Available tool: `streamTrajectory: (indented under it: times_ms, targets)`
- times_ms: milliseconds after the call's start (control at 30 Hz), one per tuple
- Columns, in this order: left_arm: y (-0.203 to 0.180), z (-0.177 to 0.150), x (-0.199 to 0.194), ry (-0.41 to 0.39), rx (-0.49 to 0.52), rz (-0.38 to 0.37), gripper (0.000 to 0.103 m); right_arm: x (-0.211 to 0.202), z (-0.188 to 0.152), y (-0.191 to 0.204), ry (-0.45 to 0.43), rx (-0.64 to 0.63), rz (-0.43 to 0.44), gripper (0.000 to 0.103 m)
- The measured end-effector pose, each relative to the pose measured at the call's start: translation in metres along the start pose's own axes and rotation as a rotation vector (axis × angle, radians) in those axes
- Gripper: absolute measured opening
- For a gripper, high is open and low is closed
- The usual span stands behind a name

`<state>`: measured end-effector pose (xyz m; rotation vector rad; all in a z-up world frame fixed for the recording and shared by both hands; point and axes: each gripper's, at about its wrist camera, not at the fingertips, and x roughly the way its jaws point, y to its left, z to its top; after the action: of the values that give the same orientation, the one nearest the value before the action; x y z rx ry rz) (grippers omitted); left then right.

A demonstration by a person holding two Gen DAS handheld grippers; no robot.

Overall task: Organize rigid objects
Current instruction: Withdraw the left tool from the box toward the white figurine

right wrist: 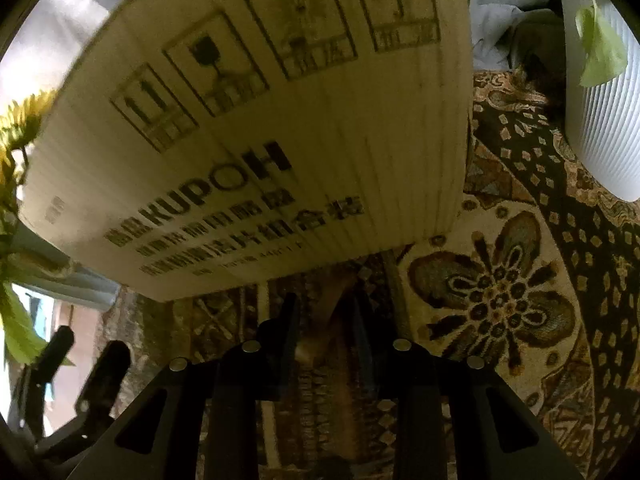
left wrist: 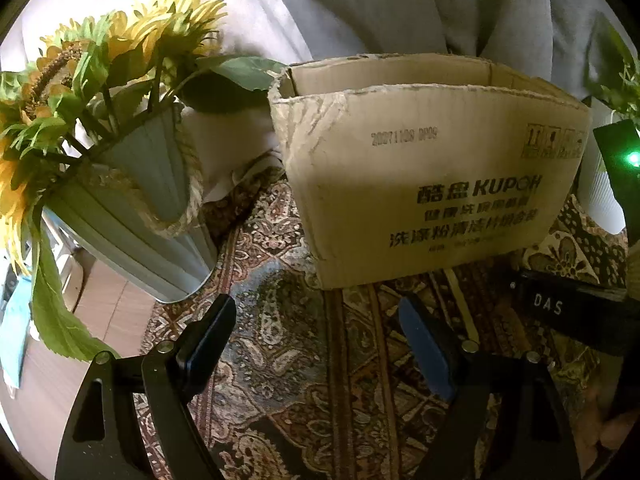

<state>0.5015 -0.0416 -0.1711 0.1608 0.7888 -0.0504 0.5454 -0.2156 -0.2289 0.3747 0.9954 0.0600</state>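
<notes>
An open brown cardboard box (left wrist: 424, 176) printed KUPOH stands on a patterned cloth, straight ahead of my left gripper (left wrist: 320, 320). That gripper is open and empty, a little short of the box's near wall. The box (right wrist: 280, 120) fills the right wrist view, very close. My right gripper (right wrist: 326, 320) has its jaws close together with a narrow gap; I see the cloth between them and cannot make out any object held. Part of the right gripper (left wrist: 560, 308), marked DAS, shows at the right of the left wrist view.
A pale metal bucket of artificial sunflowers (left wrist: 132, 200) stands left of the box, near the table edge. A white ribbed pot (right wrist: 600, 112) with green leaves stands right of the box. The patterned tablecloth (left wrist: 320, 380) covers the surface. A person in grey (left wrist: 400, 0) sits behind the box.
</notes>
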Motion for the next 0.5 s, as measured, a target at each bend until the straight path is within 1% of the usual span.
streamTrajectory:
  times_ms: [133, 300, 500]
  targets:
    - [-0.004, -0.001, 0.0, 0.007, -0.003, -0.019, 0.084, 0.004, -0.001, 0.004, 0.003, -0.008, -0.007, 0.02]
    - [-0.01, -0.001, -0.003, 0.017, -0.007, -0.047, 0.083, 0.001, -0.001, 0.003, 0.016, -0.042, 0.017, 0.011]
    - [-0.019, -0.005, -0.013, 0.025, -0.001, -0.074, 0.083, -0.009, -0.008, -0.001, 0.014, -0.072, 0.036, 0.011]
